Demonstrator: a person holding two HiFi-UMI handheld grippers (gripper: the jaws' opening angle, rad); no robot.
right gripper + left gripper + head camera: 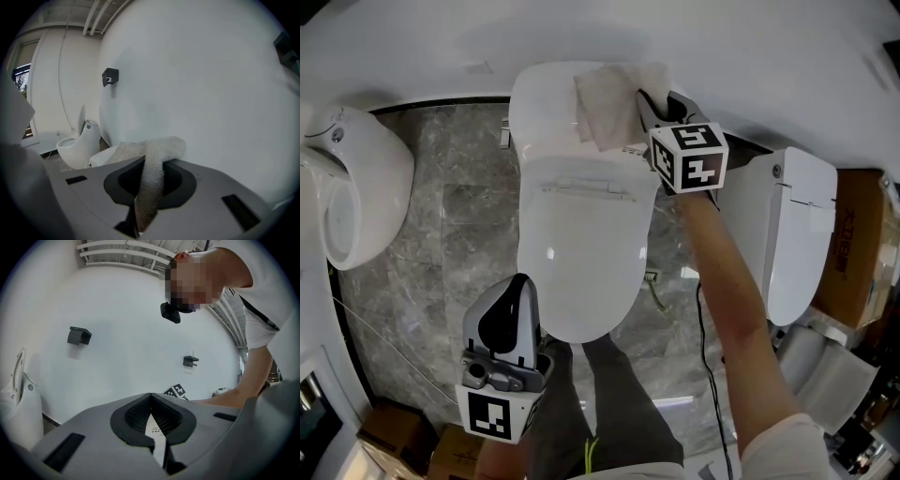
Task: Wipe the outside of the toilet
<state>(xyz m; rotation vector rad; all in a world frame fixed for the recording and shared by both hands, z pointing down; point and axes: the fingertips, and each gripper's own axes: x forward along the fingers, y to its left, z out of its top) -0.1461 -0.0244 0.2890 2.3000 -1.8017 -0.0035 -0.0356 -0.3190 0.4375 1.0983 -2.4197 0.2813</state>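
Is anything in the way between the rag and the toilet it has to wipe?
No, nothing that I can see. The right gripper is shut on the rag, and the rag lies right on the back top of the toilet, touching it. Nothing else sits on that part.

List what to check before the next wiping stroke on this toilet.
1. Cloth gripped: ok. The cloth is pinched between the jaws of the right gripper.
2. Cloth on the toilet: ok. It lies on the tank top.
3. Toilet lid down: ok.
4. Left gripper out of the way: ok. It is shut and empty, low by the lid's front end.
5. Cloth damp enough: cannot tell.
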